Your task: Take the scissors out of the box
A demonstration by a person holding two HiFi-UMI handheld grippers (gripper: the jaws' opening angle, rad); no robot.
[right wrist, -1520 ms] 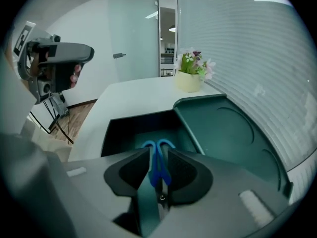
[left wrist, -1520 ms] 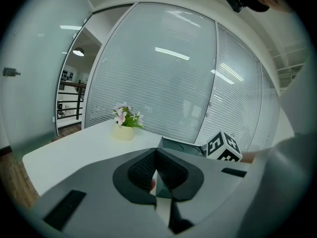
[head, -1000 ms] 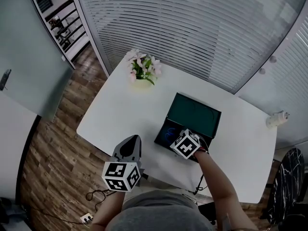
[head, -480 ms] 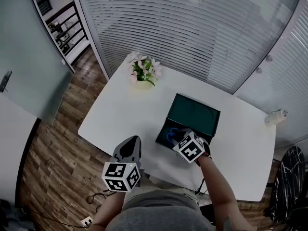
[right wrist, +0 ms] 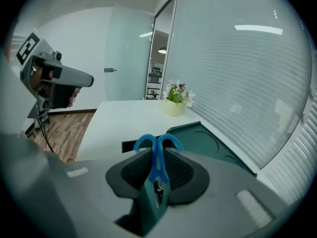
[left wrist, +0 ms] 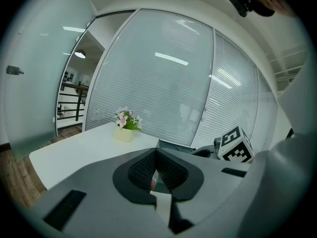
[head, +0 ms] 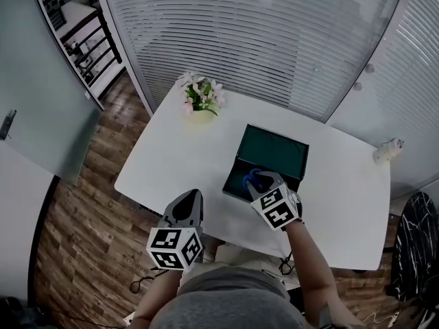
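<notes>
The scissors (right wrist: 157, 148) have blue loop handles that stick up between the pads of my right gripper (right wrist: 157, 156). Its jaws are closing, and the pads press on the scissors' handles. In the head view the right gripper (head: 259, 182) hovers over the near edge of the open dark green box (head: 274, 153), with the blue handles (head: 248, 179) showing just beyond it. The box's lid (right wrist: 208, 140) lies flat behind the scissors. My left gripper (head: 188, 201) hangs off the table's near edge, jaws (left wrist: 156, 152) together with nothing held.
A white table (head: 178, 163) carries the box and a pot of pink flowers (head: 200, 101) at its far left corner. A small white object (head: 386, 151) sits at the table's right edge. Slatted glass walls stand behind; wood floor lies to the left.
My right gripper has lifted out of the box toward its near edge, and the blue scissor handles now show above the box. The left gripper has barely shifted.
</notes>
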